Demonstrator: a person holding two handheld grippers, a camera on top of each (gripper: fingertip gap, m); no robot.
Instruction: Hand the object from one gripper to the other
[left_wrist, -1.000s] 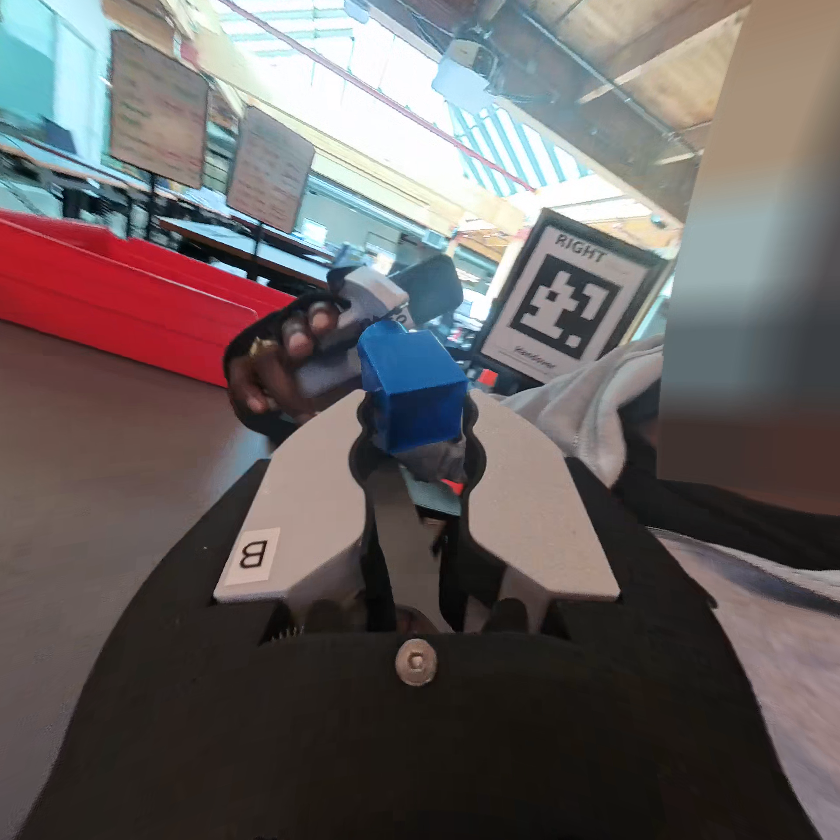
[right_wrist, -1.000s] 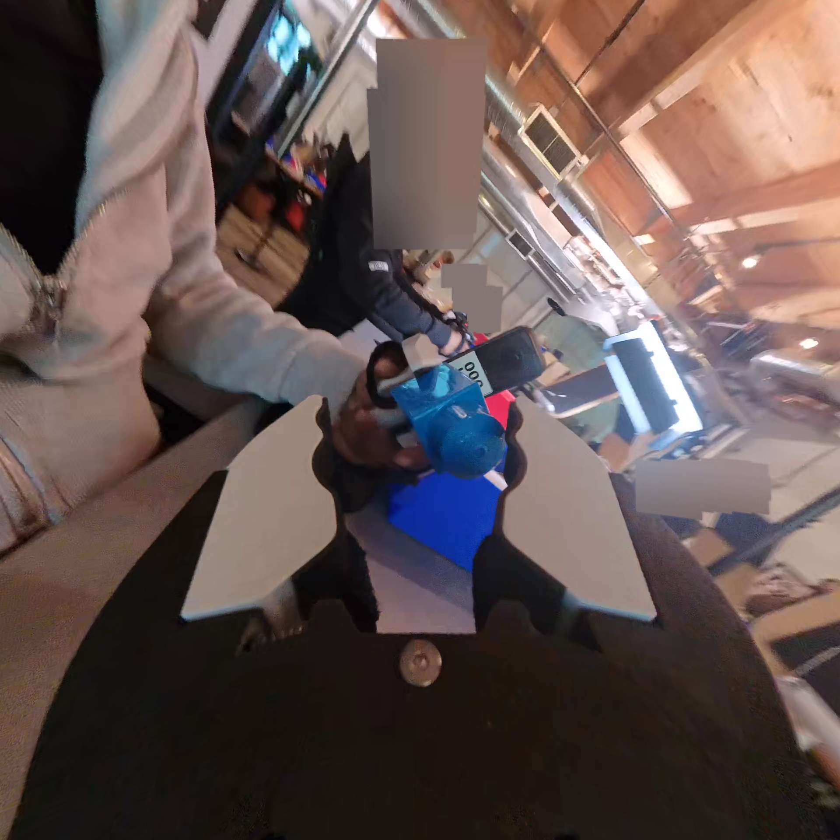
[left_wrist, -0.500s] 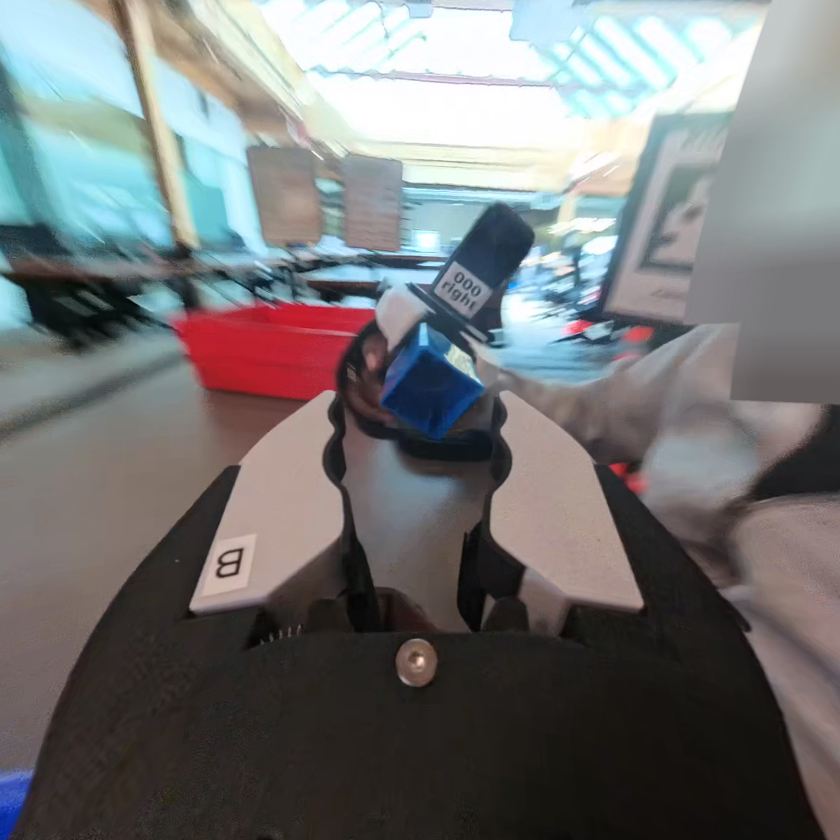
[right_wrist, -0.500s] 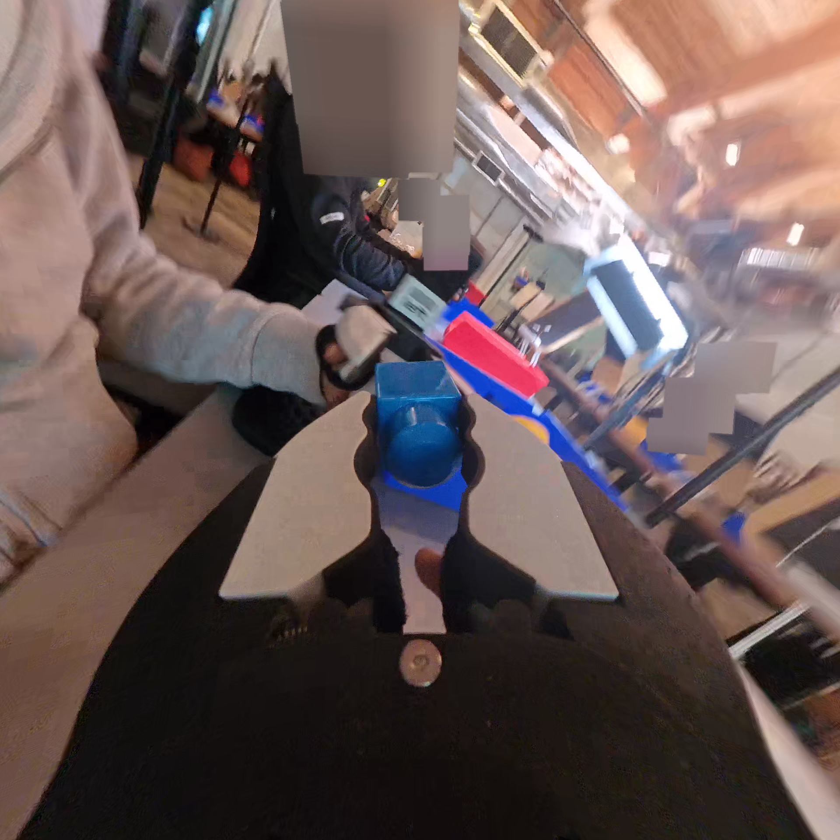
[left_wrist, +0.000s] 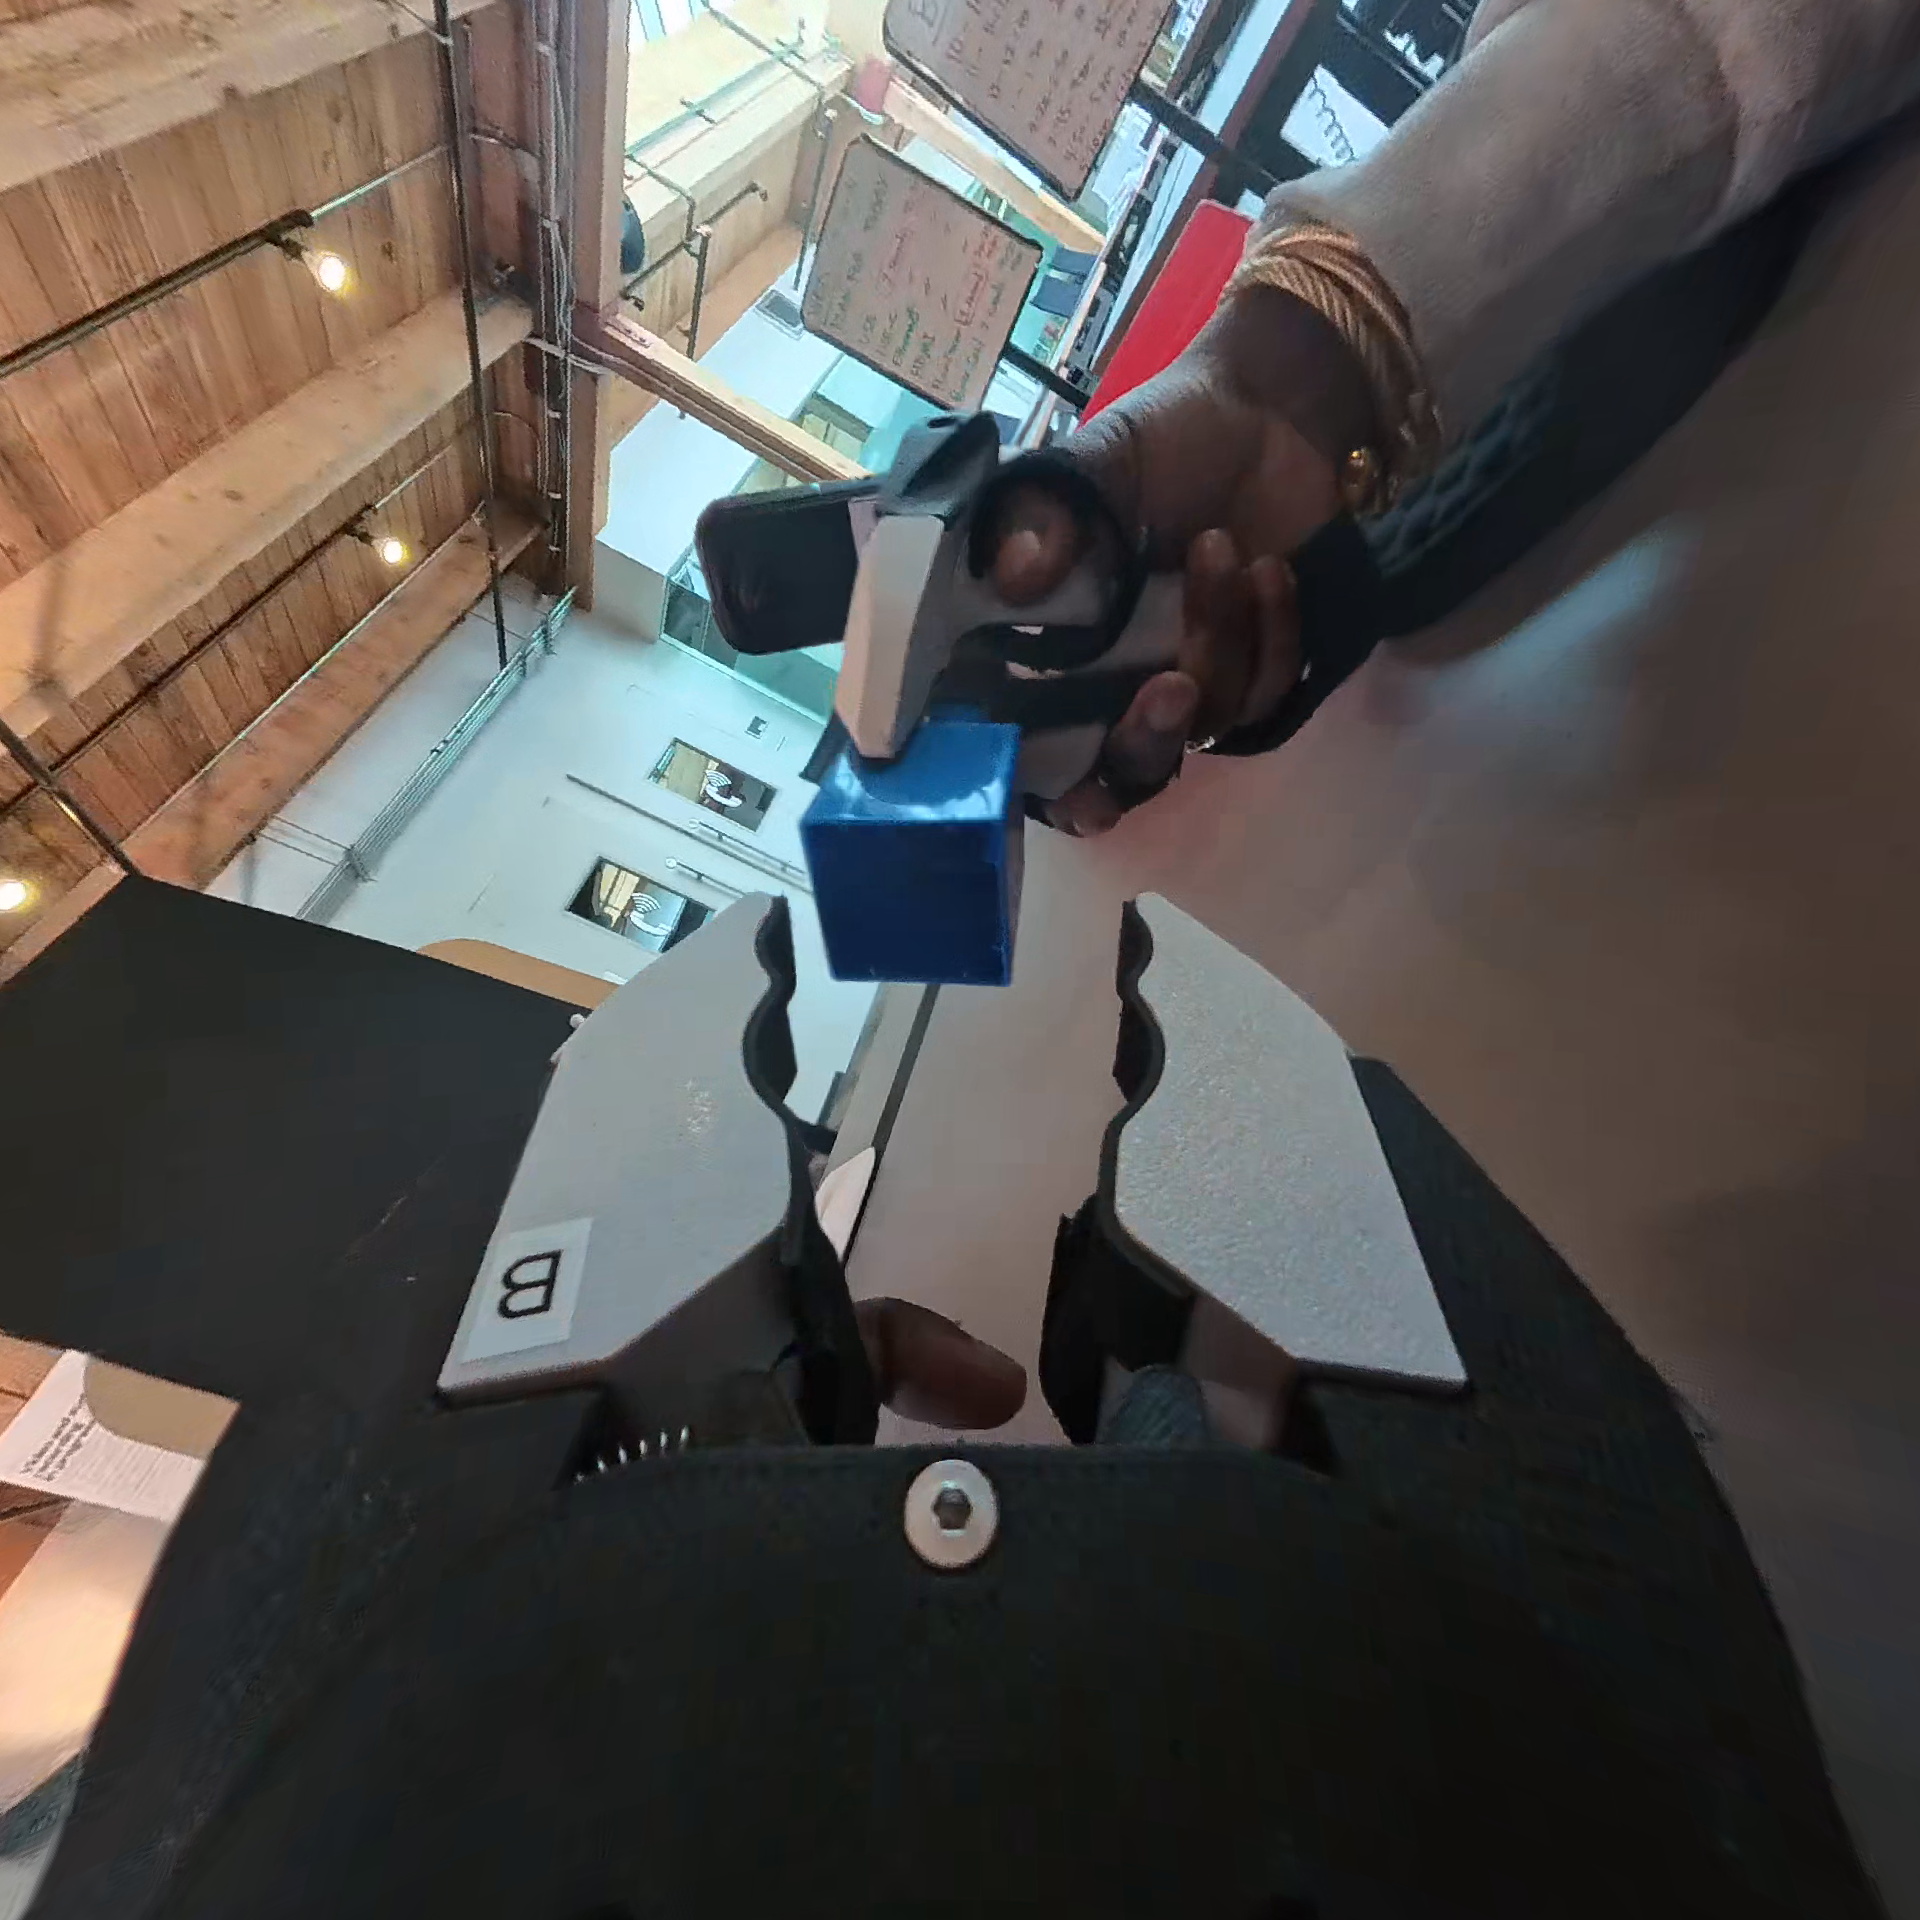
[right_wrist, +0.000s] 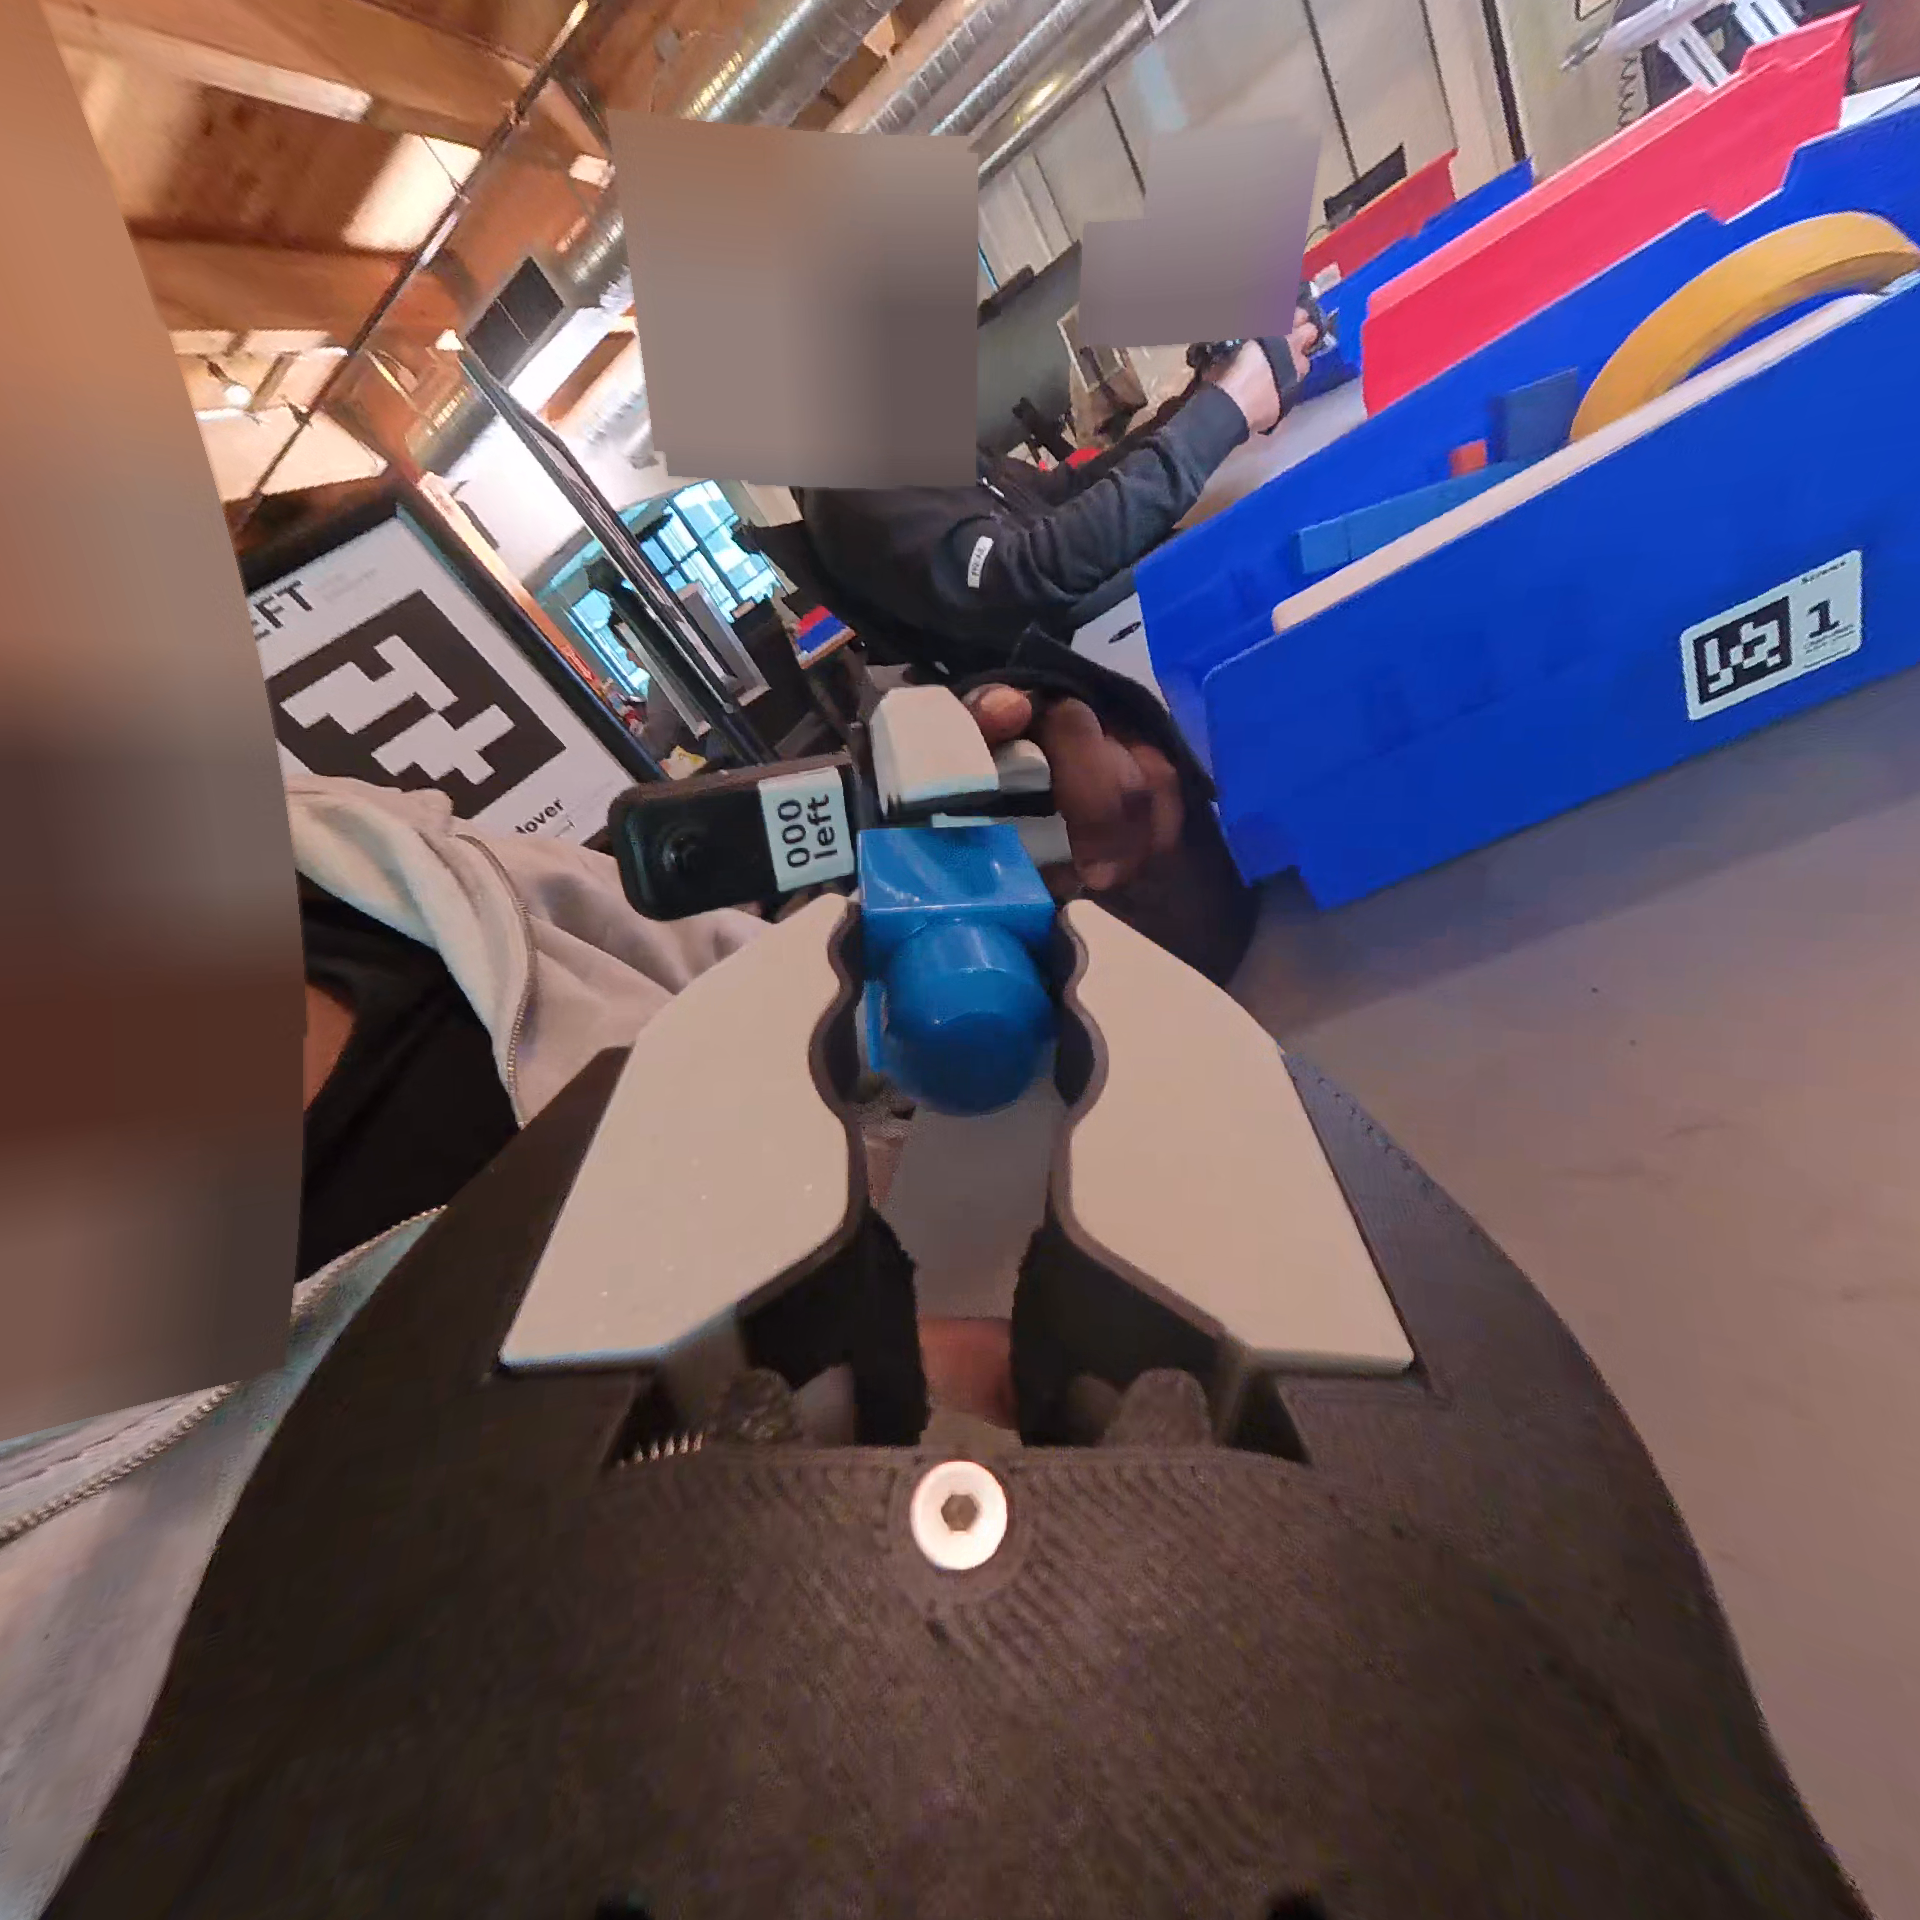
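Right fingers (right_wrist: 1174, 1122) grip blue block (right_wrist: 951, 971); left gripper (left_wrist: 951, 1008) gapes.

Two hand-held grippers (left_wrist: 951, 1023) (right_wrist: 956, 997), one blue block (left_wrist: 914, 883), two whiteboards (left_wrist: 920, 286).

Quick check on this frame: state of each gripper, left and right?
Left gripper: open, empty, just short of the blue block.
Right gripper: shut on the blue block.

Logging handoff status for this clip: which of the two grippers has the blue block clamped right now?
The right gripper: its fingers press the blue block on both sides. The left gripper gapes open, the block just beyond its fingertips.
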